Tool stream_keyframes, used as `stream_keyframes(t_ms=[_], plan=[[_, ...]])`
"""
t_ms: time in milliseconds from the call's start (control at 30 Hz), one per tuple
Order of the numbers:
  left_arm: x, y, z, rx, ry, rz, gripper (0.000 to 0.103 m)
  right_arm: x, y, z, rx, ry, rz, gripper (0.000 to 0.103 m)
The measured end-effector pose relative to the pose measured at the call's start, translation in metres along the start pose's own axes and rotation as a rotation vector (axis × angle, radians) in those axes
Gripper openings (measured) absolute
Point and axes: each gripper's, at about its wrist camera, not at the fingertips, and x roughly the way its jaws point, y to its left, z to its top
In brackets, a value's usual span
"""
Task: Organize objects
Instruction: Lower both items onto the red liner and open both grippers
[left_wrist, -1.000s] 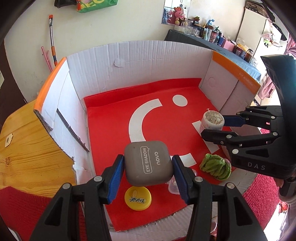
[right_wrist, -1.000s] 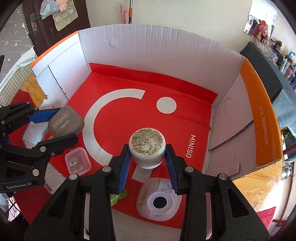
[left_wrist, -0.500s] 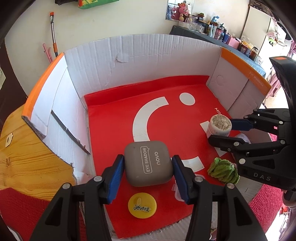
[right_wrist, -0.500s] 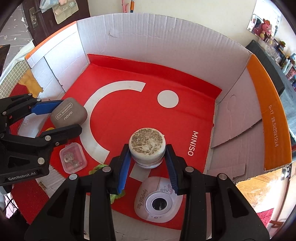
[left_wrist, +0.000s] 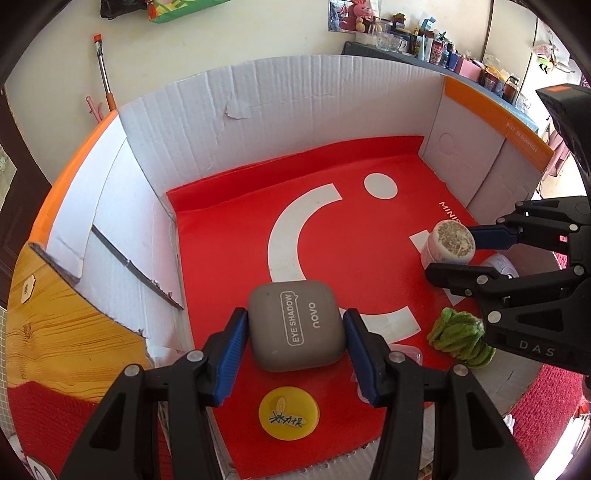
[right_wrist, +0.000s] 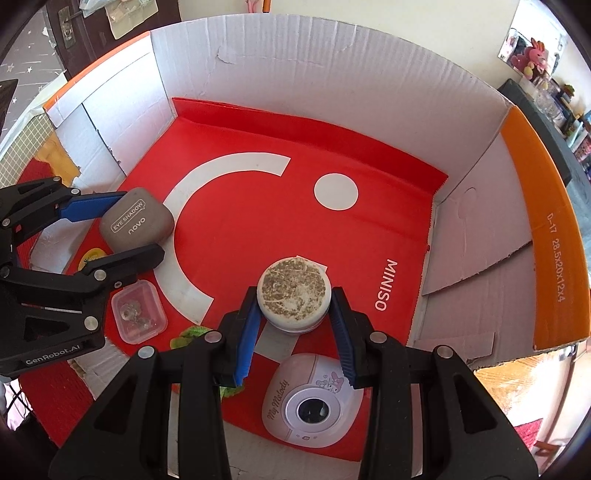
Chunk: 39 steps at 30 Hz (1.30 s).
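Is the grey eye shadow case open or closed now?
Closed. The eye shadow case shows its printed lid flat on top with no gap, and the left gripper holds it by its sides.

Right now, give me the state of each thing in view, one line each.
Left gripper: shut on eye shadow case.
Right gripper: shut on white jar.
Cardboard box: open, flaps up.
Clear plastic container: lid on.
Yellow disc: lying flat.
Toy camera: lens up.
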Motion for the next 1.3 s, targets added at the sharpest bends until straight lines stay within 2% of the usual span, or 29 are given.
stream_keyframes(t_ms=[800,1300], plan=[[-0.002,0.001,-0.001,0.011,0.019,0.02,0.055,-0.005,-0.008,-0.007,0.002,0.018,0.014,0.036],[-0.014,0.014,-0.006,-0.034,0.007,-0.039,0.055,-0.017,-0.008,-0.008,0.005,0.002,0.012,0.036]])
